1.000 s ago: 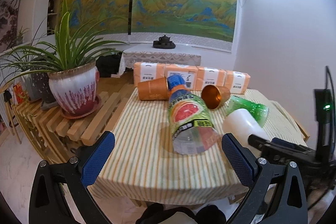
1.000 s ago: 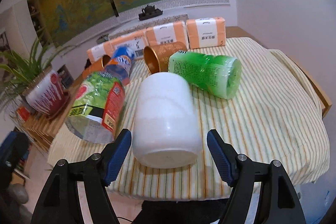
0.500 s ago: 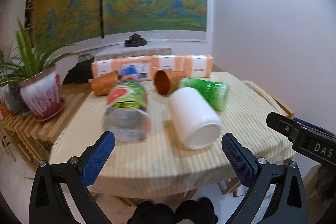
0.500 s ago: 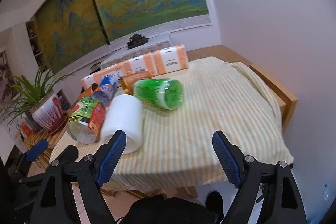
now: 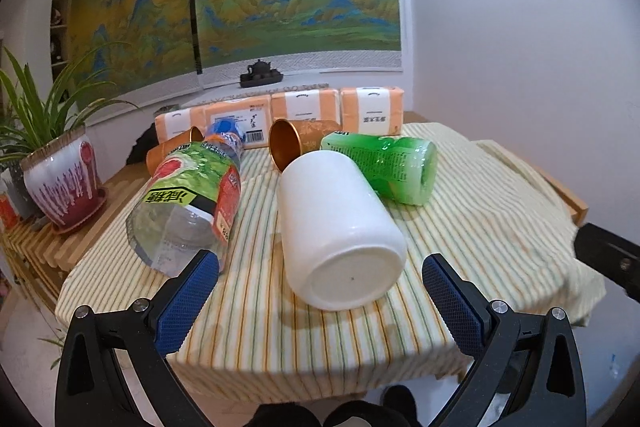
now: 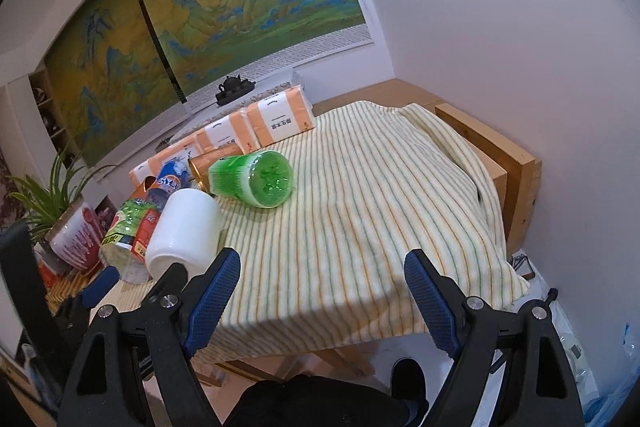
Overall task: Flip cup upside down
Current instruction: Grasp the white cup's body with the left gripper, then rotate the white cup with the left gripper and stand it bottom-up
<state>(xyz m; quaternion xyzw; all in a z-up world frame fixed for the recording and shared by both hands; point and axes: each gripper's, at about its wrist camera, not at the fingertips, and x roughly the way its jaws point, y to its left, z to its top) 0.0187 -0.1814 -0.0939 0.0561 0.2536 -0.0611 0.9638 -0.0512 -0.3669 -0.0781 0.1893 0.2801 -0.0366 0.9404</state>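
White cup [image 5: 340, 231] on its side, now squarely between the left gripper's [image 5: 320, 295] spread fingers.

Half a second ago the cup lay farther ahead; its flat base now faces the left camera, near the striped tablecloth's [image 5: 480, 227] front edge. The right gripper [image 6: 322, 287], fingers wide and holding nothing, has swung away over bare cloth. A clear bottle [image 5: 188, 203] crowds the left finger; a green bottle [image 5: 384, 167] and a copper cup [image 5: 286, 147] lie behind.
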